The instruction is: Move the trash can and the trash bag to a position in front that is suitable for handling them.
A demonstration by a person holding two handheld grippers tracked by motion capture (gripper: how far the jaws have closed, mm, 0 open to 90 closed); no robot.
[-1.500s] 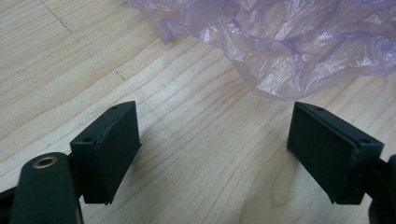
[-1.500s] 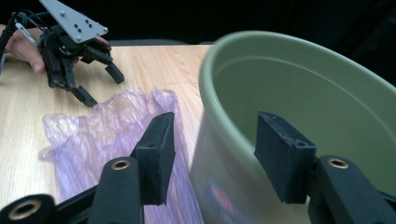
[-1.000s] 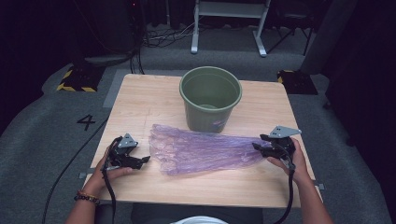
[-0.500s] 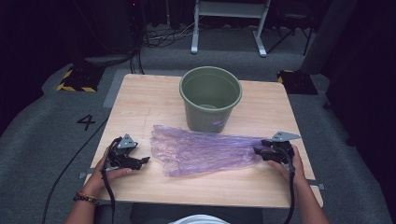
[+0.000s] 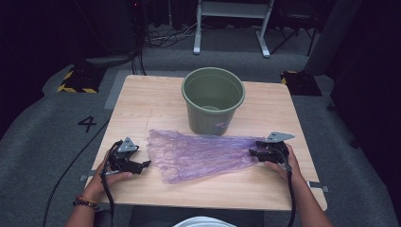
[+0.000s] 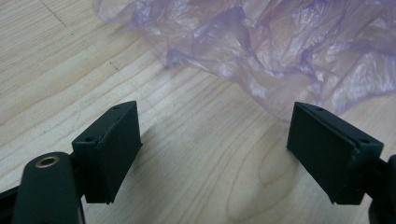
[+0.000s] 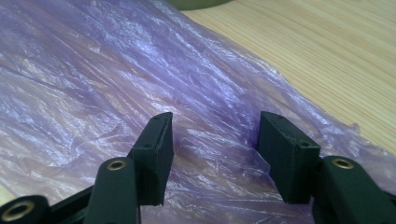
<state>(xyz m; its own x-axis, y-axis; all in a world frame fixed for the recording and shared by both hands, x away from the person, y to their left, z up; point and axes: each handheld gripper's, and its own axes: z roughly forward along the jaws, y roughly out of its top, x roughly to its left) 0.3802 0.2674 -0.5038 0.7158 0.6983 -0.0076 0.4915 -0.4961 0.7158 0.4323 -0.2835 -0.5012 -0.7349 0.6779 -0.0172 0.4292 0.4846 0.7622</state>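
Note:
A crumpled purple plastic bag lies flat across the wooden table, in front of a green bucket. My left gripper rests low by the bag's left end, open, its jaws wide apart over bare wood with the bag's edge just beyond them. My right gripper is at the bag's right end. Its jaws stand apart with the bag's film under and between them, and the pads do not press on it.
The bucket stands upright at the middle back of the table and its rim shows at the top of the right gripper view. Cables trail from both grippers off the near edge. A metal stand is on the floor behind.
My right gripper has come down and a little inward onto the bag's right end. The left gripper has stayed where it was.

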